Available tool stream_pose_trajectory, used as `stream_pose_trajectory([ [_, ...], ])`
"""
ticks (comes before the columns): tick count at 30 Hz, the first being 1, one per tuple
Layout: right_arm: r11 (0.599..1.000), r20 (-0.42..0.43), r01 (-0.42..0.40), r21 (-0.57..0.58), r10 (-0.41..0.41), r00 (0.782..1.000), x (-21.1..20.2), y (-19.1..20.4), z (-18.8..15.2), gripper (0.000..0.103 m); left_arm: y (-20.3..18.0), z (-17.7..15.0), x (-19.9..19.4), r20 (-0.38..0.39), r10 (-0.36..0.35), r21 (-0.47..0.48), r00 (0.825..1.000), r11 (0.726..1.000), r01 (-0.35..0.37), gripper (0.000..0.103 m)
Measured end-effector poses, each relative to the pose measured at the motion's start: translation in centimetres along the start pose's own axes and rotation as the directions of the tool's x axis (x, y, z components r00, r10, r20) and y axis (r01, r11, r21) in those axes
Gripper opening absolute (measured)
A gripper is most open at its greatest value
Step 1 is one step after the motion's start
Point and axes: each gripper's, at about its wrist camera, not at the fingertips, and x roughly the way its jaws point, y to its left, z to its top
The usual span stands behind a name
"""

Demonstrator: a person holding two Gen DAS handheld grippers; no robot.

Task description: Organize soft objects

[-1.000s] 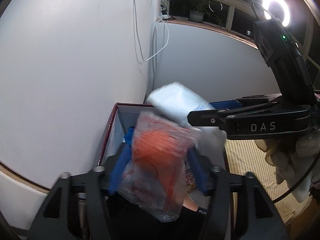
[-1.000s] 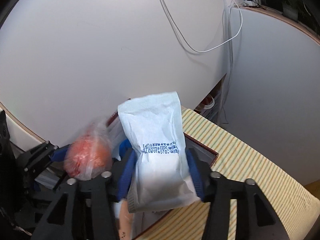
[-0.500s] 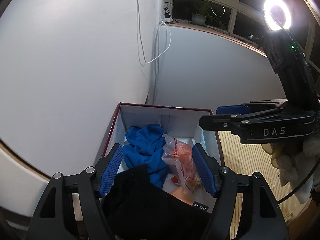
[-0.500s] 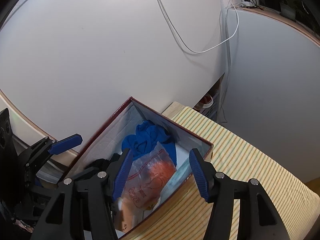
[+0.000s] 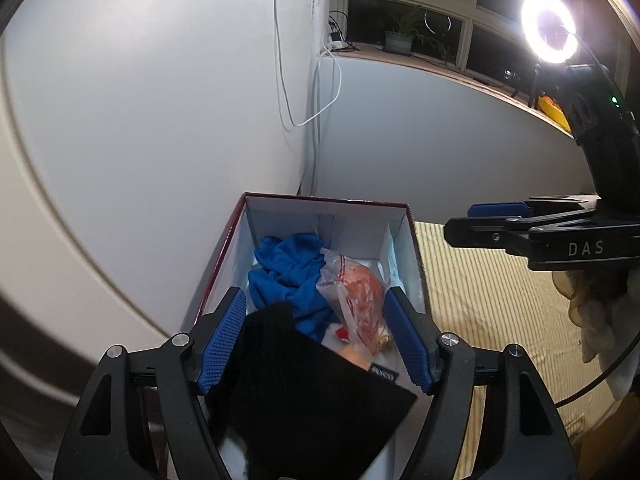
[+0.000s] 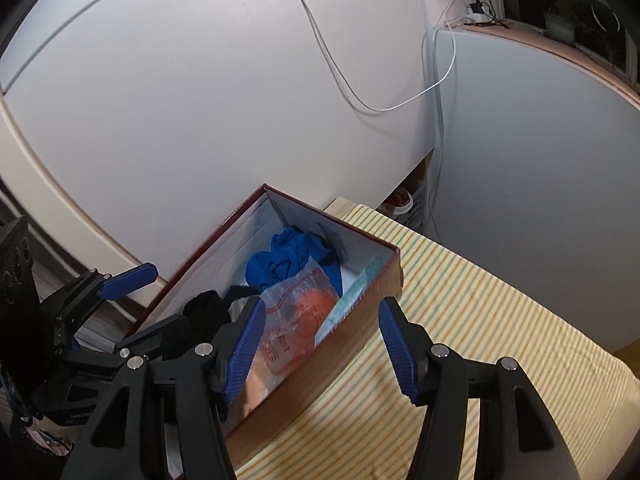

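A dark red cardboard box point(image 5: 417, 240) with a white inside stands against the wall; it also shows in the right wrist view point(image 6: 384, 280). In it lie a blue cloth point(image 5: 286, 270), a clear bag with something orange point(image 5: 358, 296), a black cloth point(image 5: 304, 388) and a white packet point(image 6: 352, 296) against the right wall. My left gripper point(image 5: 314, 340) is open and empty above the box's near end. My right gripper point(image 6: 320, 344) is open and empty over the box's right wall. It also shows at the right of the left wrist view point(image 5: 520, 228).
The box stands on a yellow striped cloth point(image 6: 480, 320) covering the table. White walls meet in a corner behind the box, with cables point(image 6: 360, 92) hanging down. A ring light point(image 5: 550, 28) shines at the upper right. A white basket point(image 6: 408, 210) sits low beyond the table.
Both grippers have opened. The bag with the orange thing dropped from my left gripper and the white packet from my right gripper into the box. Both grippers have drawn back a little.
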Motion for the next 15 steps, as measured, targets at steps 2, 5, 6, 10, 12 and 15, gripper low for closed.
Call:
stream_pose_trajectory([
  [2,1.000,0.013,0.010,-0.007,-0.010,1.000,-1.1,0.3,-0.7,0.055,-0.3,-0.5,-0.9,0.011,0.007,0.003,1.000,1.000,-0.007,0.071],
  [5,0.999,0.044,0.036,-0.029,-0.035,0.998,-2.8,1.0,-2.0,0.055,-0.8,-1.5,-2.4,0.021,0.026,-0.002,0.999,1.000,-0.026,0.071],
  [6,0.998,0.050,0.049,-0.035,-0.047,0.998,-3.3,1.3,-2.4,0.056,-0.8,-1.9,-2.8,0.026,0.024,-0.007,0.999,1.000,-0.024,0.071],
  [10,0.997,0.102,0.063,-0.038,-0.059,0.993,-5.6,2.2,-5.2,0.063,-1.4,-4.4,-5.1,0.066,0.011,-0.045,0.998,0.999,-0.008,0.071],
  [12,0.998,0.125,0.065,-0.027,-0.061,0.990,-6.5,2.4,-6.7,0.064,-1.5,-5.7,-6.1,0.082,0.003,-0.068,0.997,0.998,0.002,0.071],
  [15,0.996,0.153,0.089,-0.013,-0.085,0.984,-7.7,2.7,-9.2,0.064,-2.1,-7.8,-7.3,0.103,0.009,-0.078,0.995,0.997,-0.001,0.072],
])
